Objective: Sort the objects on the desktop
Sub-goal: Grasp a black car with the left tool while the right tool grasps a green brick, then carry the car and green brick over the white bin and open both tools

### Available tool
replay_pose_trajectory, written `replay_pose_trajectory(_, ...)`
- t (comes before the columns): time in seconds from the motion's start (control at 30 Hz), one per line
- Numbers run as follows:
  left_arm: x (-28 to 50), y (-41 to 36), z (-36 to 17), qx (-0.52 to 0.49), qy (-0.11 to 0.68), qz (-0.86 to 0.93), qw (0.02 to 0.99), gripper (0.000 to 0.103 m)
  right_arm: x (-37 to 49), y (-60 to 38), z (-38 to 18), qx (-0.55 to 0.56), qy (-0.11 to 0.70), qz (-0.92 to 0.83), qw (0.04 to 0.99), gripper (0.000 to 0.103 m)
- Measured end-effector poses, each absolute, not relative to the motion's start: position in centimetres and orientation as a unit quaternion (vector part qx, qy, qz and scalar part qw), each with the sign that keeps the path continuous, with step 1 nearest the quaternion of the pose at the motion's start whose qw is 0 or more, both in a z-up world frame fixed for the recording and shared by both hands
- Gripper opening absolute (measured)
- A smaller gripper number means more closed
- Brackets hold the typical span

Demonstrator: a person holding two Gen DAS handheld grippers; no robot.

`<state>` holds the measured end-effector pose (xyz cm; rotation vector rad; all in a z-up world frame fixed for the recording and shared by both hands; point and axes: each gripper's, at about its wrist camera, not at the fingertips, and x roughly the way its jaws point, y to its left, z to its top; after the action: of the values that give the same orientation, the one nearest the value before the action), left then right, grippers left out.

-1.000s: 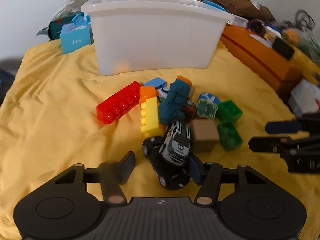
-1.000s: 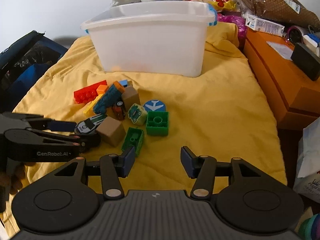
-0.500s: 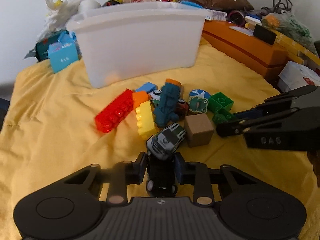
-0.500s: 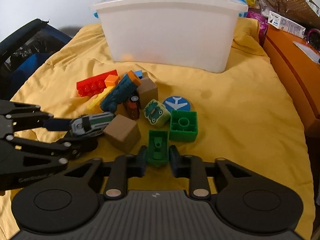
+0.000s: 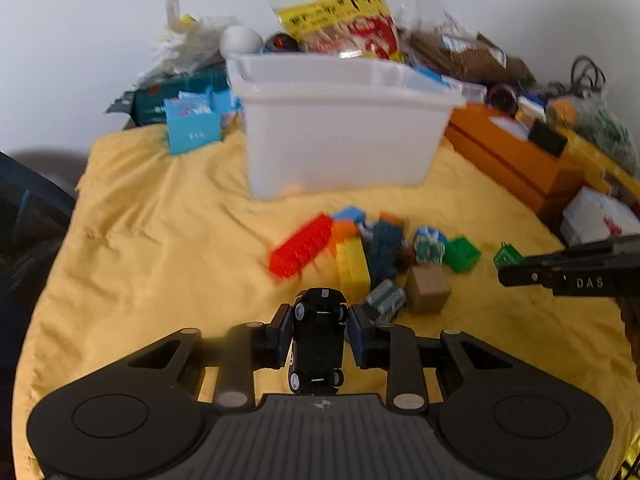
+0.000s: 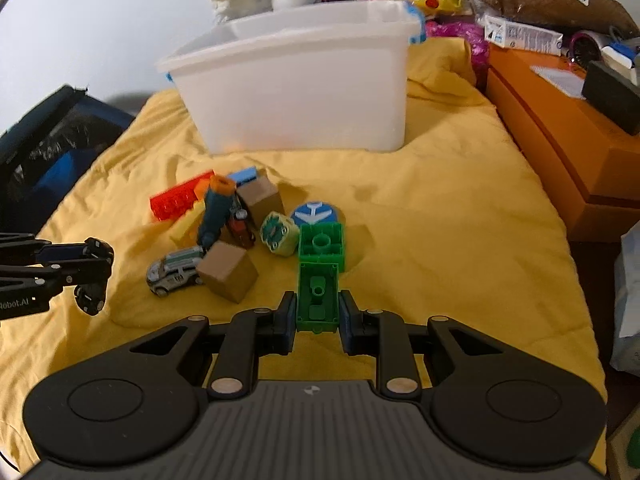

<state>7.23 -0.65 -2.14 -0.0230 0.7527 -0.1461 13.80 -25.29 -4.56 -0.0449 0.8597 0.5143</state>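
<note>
Two grasps were on: the left gripper was clamped on the flanks of a black toy car, the right gripper on a green brick, both raised above the yellow cloth. Both looked light, rigid and slick, so side-wall holds seemed apt; white bin stood behind the toy pile

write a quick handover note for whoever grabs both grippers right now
Left gripper: shut on the small black toy car, lifted off the yellow cloth.
Right gripper: shut on the narrow green plastic brick.
White plastic bin stands behind the pile, both held toys still outside it.
Left on the cloth: red long brick, silver toy car, two brown cubes, square green brick and others.
</note>
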Motion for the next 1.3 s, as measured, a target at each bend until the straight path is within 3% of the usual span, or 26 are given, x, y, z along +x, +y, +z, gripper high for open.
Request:
replay_pose_trajectory(0.73,17.4,0.6,12.3,-0.041,0.271,-0.075,0.959,0.033,21.6,-23.4,9.1,0.026,0.303,0.284,0.909,0.024)
replay_pose_trajectory(1.0,23.0,1.0,14.0,-0.065,0.312,-0.083,0.944,0.033,26.7,-22.2,12.7,0.016,0.322,0.291,0.901,0.024)
replay_pose_trajectory(1.3,26.7,0.7,13.7,-0.065,0.340,-0.086,0.934,0.033,30.8,-20.1,13.0,-0.009,0.366,0.293,0.883,0.024)
